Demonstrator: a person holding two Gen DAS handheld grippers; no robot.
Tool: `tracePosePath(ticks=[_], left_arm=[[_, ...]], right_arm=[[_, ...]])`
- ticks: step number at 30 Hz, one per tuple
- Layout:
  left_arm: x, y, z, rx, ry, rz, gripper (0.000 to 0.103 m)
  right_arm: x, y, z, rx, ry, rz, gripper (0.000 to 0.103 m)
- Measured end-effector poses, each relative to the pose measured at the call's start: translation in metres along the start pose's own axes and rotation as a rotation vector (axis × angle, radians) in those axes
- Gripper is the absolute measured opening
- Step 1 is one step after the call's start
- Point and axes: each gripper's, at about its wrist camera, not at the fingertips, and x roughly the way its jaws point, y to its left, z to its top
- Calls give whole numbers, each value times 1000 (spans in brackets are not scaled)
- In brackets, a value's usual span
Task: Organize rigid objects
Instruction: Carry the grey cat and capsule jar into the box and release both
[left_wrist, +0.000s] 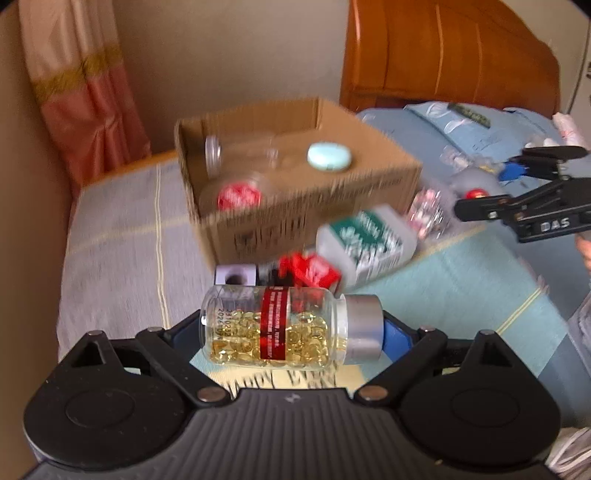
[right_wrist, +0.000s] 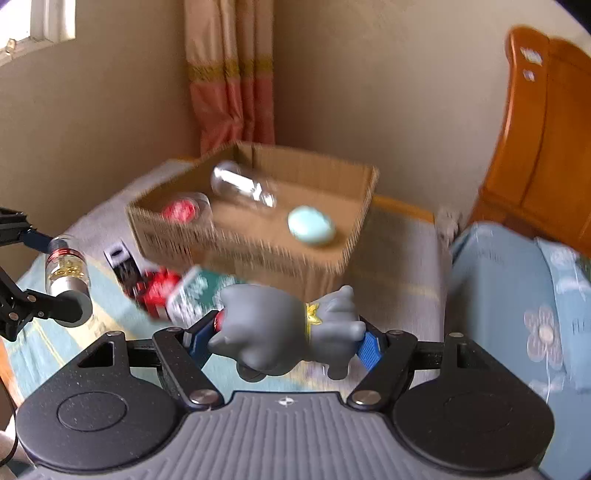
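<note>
So the left gripper is clamped end to end on a clear pill bottle full of yellow capsules, one pad on the base, one on the silver cap. That's a long span on smooth plastic, so I reckon the bottle could pivot or squirt out if it tilts on the way over.

The cardboard box sits further back on the bed, already holding a clear jar, a red-lidded jar and a pale green disc. Its near wall stands tall, so clipping it is a real risk. In front of it lie a red box and a white bottle with a green label, still loose.

The right gripper squeezes a grey rubbery toy animal sideways across its body. It looks squishy, so it might slip out or bounce off the other stuff when dropped in. Both hands heading for one box could bump too.
</note>
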Motion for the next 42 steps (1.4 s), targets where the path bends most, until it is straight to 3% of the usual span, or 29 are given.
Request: tracePosePath(ticks=[7,15,17,18,19,21,34,42], left_arm=[[-11,6,54,75,-67,6,93],[13,19,114,117,-93,63,93],[22,23,126,116,-92,69,93],[26,24,132,114,-89,71,93],[31,25,137,115,-85,71,93],[40,24,146,119,-79,74,93],[118,-8,198,165,-19,17,94],[157,-17,216,110,14,28,94]], right_arm=[[14,8,42,-41,-48,18,78],[53,13,79,-50,-39,36,79],[62,14,85,-53,-40,42,80],[66,15,86,-54,-46,43,87],[70,15,87,-49,-49,37,98],[74,15,87,-32,-51,42,102],[63,-1,58,46,-31,21,103],[52,-8,52,79,-50,13,103]])
